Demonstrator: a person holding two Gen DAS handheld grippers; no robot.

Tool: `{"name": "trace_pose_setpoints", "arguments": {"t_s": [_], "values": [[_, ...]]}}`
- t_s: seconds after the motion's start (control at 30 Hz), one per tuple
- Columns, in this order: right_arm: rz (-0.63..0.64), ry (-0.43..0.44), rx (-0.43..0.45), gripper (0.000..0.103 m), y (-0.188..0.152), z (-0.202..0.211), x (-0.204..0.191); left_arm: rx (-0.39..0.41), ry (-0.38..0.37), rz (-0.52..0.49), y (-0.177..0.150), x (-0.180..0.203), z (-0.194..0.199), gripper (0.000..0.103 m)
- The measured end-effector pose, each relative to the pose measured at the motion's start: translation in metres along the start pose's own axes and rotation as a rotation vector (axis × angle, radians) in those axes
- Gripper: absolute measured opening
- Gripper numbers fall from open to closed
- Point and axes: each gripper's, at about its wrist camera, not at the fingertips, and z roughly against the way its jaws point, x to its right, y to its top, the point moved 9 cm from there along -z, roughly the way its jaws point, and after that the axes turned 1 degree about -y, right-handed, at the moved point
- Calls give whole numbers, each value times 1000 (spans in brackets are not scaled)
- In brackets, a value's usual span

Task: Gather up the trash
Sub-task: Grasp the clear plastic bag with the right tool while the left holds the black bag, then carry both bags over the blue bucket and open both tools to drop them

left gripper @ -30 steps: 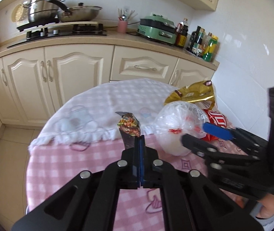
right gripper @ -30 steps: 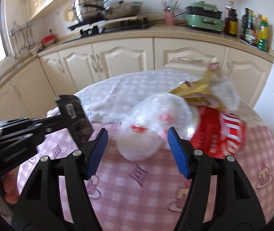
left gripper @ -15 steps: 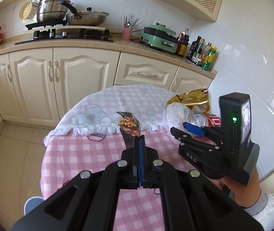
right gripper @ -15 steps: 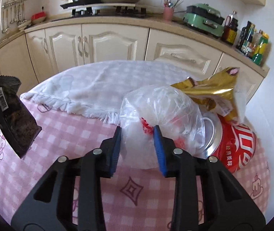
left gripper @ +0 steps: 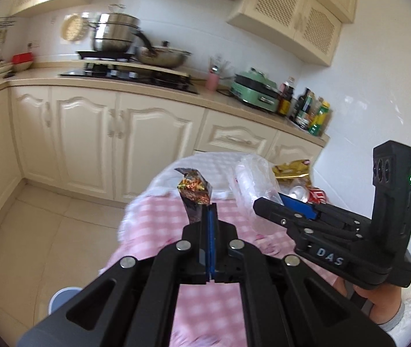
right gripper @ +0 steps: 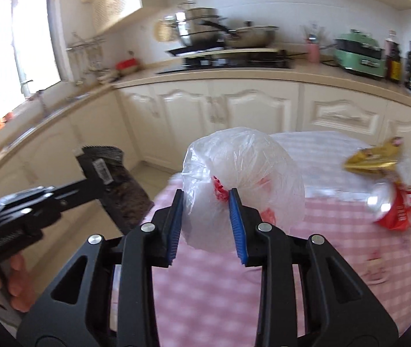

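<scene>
**Two pieces of trash lifted, more left on the table**

While both grippers carry a load above the table edge, little room for a third pickup. Left gripper point(left gripper: 209, 211) clenched flat on the lower end of a dark snack wrapper point(left gripper: 195, 192), blue pads pressed together with only the thin film between them; wrapper standing upright past the fingertips, printed face toward the camera, barcode side toward the right wrist view point(right gripper: 110, 182). Pinched low, probably so the light foil does not flop or slip. Right gripper point(right gripper: 205, 222) closed around a crumpled clear plastic bag point(right gripper: 243, 185), pads squeezing its soft waist, bag bulging above and below the grip and raised off the pink checked tablecloth point(right gripper: 335, 231). Both tools held roughly level and angled forward, side by side, right one just beside the left. Farther back on the table, a crushed red can point(right gripper: 399, 208) lying on its side and a gold foil packet point(right gripper: 375, 159) next to it, both untouched. Beyond, cream kitchen cabinets point(left gripper: 89, 138) and a stove with pots. A blue-grey rim point(left gripper: 61, 297) on the floor lower left, possibly a bin; cannot tell.
</scene>
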Motion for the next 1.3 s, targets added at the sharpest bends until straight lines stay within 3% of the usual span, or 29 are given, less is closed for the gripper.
{"name": "trace_pose_setpoints", "arguments": {"t_s": [0.33,0.57,0.9,1.17,1.2,1.27,1.3], "values": [[59,250,-116,31,-45,-69,-167,8,191,161,-60,-141,81,0],[75,328,-288,31,-111,-146,-235,-87,289,327,-134,-240,78,0],[50,247,-536,31,-216,-253,-223,-309,327,492,-232,-332,-9,0],[34,194,-620,31,-254,-292,-196,-408,310,549,-275,-357,-60,2],[30,191,-625,31,-257,-296,-194,-417,314,558,-280,-360,-63,5],[22,182,-638,31,-264,-303,-191,-430,323,568,-284,-364,-68,40],[18,178,-645,31,-268,-308,-190,-430,337,569,-286,-367,-68,43]]}}
